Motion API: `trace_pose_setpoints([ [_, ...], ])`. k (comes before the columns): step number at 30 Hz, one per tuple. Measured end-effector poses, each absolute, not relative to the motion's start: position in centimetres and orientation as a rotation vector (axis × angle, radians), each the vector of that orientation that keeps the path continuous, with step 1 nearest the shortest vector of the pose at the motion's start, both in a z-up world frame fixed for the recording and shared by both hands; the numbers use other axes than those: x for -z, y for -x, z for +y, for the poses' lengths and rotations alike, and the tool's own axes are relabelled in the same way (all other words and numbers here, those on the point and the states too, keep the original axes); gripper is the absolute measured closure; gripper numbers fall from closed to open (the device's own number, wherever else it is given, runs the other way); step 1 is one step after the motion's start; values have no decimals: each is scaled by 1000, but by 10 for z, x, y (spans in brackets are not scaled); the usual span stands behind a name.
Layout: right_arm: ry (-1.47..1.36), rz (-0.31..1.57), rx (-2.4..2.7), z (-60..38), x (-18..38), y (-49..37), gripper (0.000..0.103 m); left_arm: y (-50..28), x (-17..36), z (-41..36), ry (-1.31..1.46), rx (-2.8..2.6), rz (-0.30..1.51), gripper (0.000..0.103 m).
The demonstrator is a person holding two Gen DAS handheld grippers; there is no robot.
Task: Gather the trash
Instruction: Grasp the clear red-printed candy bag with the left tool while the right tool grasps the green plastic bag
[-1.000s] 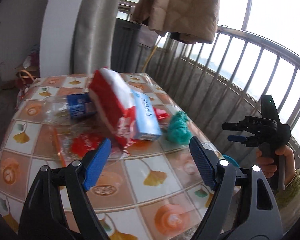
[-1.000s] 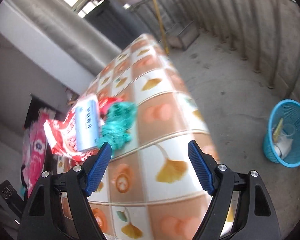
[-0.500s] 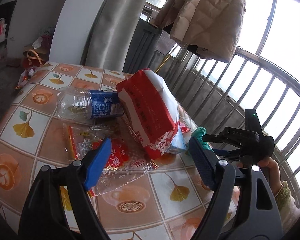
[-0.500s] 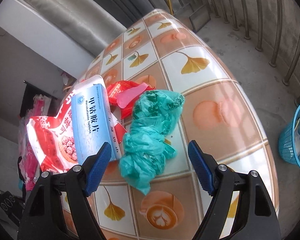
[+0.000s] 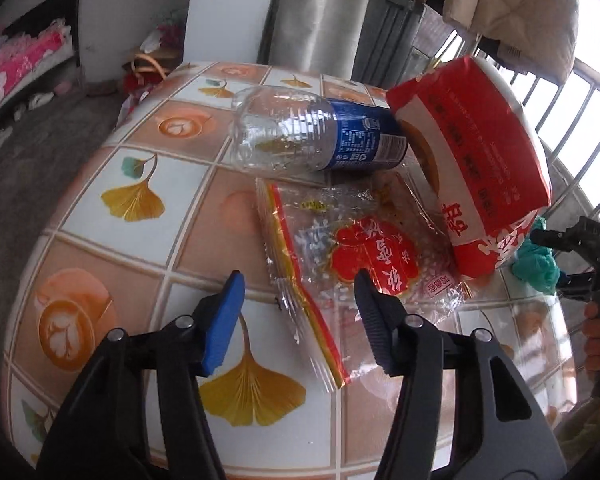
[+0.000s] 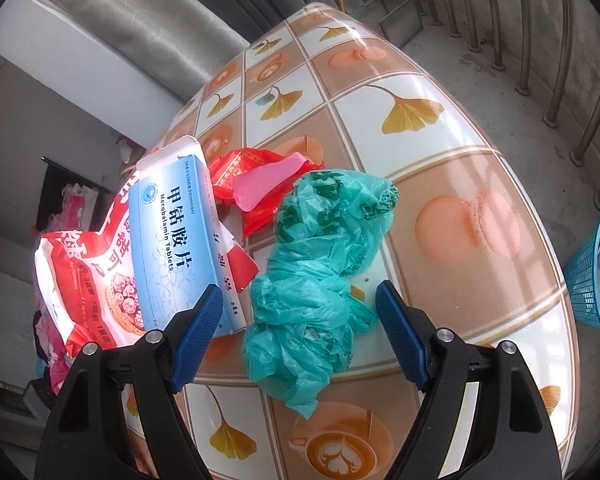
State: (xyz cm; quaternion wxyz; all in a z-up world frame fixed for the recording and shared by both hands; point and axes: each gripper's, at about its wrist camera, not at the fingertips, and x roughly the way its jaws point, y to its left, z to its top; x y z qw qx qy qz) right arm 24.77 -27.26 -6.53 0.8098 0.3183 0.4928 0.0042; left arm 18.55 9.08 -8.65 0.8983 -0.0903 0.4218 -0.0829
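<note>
Trash lies on a tiled table (image 5: 148,240). My left gripper (image 5: 298,306) is open, its jaws on either side of the near edge of a clear plastic wrapper (image 5: 340,264) with a red label. Beyond lie an empty clear bottle (image 5: 312,134) with a blue label and a big red snack bag (image 5: 480,160). My right gripper (image 6: 300,312) is open, its jaws on either side of a crumpled green plastic bag (image 6: 320,264). Left of it are a blue tablet box (image 6: 172,236), the red snack bag (image 6: 88,272) and a small red wrapper (image 6: 256,184).
A blue mesh waste basket (image 6: 592,276) stands on the floor right of the table (image 6: 440,160). Metal railings run along the balcony (image 6: 560,60). A beige jacket (image 5: 512,12) hangs above the railing. The right gripper's handle and the hand holding it (image 5: 596,280) show at the table's right edge.
Both grippers moved closer to the table. The left one came down over the clear wrapper. The right one advanced until the green bag sits between its jaws.
</note>
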Motion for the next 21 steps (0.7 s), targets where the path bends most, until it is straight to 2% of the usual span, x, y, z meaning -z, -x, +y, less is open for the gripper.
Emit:
trace_pose_setpoints([
  [1,-681,1053,-9,-273,65,-247,26,-185,87,89,169,166,869,55],
  [6,-678,1052,-10,-272,65,-248,26,-184,89,78,83,139,871,80],
  [14,-661,1051,-15,-271,65,-248,26,-183,86,79,66,125,864,94],
  [16,-662,1049,-12,-271,65,-247,27,-183,86,82,80,132,861,95],
  [21,-662,1053,-11,-273,66,-247,39,-179,82,87,98,148,835,96],
])
